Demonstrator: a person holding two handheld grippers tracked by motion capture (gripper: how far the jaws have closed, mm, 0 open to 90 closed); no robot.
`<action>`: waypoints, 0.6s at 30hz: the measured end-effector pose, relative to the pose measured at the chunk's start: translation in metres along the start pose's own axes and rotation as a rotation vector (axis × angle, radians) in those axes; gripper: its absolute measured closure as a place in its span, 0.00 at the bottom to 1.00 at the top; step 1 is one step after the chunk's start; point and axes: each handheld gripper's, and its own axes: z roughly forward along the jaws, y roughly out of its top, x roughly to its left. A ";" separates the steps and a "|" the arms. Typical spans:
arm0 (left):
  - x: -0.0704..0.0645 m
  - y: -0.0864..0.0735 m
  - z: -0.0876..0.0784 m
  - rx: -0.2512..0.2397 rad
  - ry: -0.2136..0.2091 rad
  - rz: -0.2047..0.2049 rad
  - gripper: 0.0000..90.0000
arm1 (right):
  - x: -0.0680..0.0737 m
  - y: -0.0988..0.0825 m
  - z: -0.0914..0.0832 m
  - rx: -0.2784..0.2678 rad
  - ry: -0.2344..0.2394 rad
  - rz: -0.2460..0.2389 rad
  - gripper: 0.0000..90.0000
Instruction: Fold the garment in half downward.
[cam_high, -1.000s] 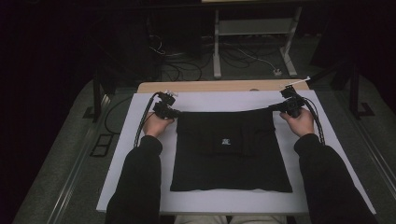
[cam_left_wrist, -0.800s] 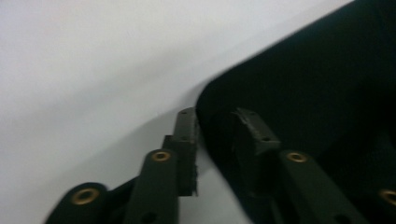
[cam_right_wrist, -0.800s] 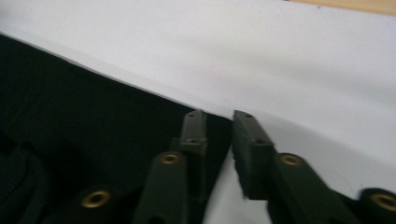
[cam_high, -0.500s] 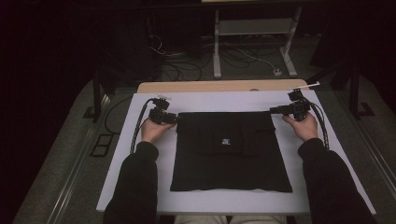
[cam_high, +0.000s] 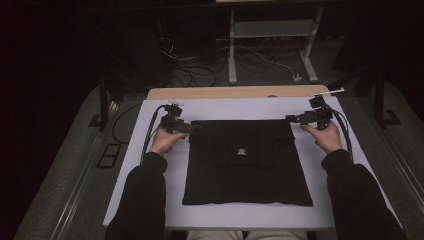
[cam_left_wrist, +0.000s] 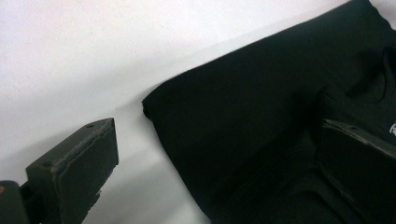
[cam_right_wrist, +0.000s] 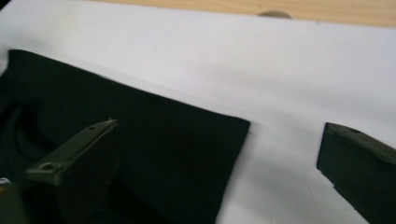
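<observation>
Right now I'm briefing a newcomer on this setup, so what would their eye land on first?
First, the folded black garment, lying flat and square in the middle of the white table cover, with a small white logo near its centre. Next, the two hand-held tools at its far corners: the left gripper and the right gripper, both with jaws open, having just opened, and the cloth released.
</observation>
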 end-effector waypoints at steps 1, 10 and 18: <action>-0.001 0.000 -0.001 0.005 -0.003 0.010 0.00 | 0.002 0.001 -0.001 -0.007 0.008 -0.007 0.00; -0.017 0.005 -0.010 -0.019 -0.008 0.097 0.00 | 0.021 0.004 -0.008 -0.017 0.055 -0.064 0.00; -0.027 0.011 -0.011 -0.034 -0.022 0.125 0.00 | 0.033 0.004 -0.009 -0.013 0.094 -0.104 0.00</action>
